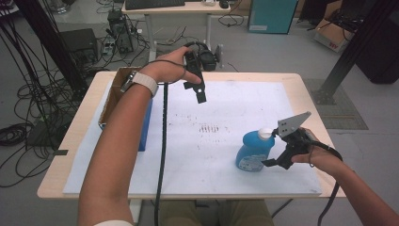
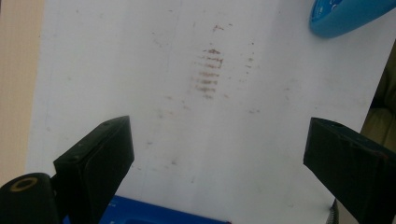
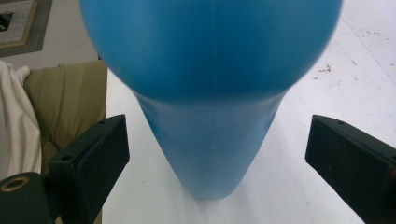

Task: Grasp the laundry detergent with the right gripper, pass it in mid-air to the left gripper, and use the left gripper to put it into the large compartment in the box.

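While its jaws stand apart on either side of the narrow neck without pressing it, the right claw (image 1: 277,149) sits level at the blue bottle (image 1: 254,150), which stands near the right front of the white sheet (image 1: 226,179) on the surface (image 1: 308,87). Bottle: blue body, white cap (image 1: 266,133), label low on the front. Left claw (image 1: 200,92): jaws wide apart, nothing between them, held above the sheet's far left part, pointing down. Sheet: brown smudges (image 1: 209,128) at its middle. Cardboard box (image 1: 115,92) with a blue side (image 1: 145,127): left edge of the sheet, well apart from the bottle.
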Motion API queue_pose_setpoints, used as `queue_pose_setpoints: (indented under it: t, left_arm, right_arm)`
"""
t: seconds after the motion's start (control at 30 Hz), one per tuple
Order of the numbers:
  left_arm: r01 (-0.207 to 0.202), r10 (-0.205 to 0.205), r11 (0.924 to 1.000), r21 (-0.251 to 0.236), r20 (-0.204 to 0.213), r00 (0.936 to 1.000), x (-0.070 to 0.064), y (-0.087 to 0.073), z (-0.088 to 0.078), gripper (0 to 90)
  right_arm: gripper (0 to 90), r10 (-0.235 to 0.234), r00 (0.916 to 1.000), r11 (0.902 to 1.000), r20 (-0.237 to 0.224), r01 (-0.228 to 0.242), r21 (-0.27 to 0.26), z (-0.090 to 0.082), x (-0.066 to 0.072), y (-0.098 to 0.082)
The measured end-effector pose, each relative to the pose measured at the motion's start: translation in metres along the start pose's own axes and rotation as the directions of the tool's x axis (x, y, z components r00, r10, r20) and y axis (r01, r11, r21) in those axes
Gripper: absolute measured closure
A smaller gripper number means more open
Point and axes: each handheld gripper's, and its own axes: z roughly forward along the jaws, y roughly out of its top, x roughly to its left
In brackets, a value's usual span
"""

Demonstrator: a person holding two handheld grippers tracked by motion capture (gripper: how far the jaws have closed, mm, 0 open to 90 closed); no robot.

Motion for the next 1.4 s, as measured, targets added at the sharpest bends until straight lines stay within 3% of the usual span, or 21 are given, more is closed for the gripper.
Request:
queue_pose_setpoints:
  t: [0.6,1.4]
  left_arm:
    - [0.003,-0.003,1.0000,0.001,0.004,1.0000,0.001,0.001,0.001,8.9]
    - [-0.002,0.002,1.0000,0.001,-0.001,1.0000,0.001,0.000,0.002,9.0]
  right_arm:
    - [7.0,-0.010,0.9999,0.9994,0.009,0.011,-0.031,0.008,0.001,-0.005]
    - [13.8,-0.004,1.0000,0.9932,0.007,0.004,-0.116,0.016,0.001,-0.009]
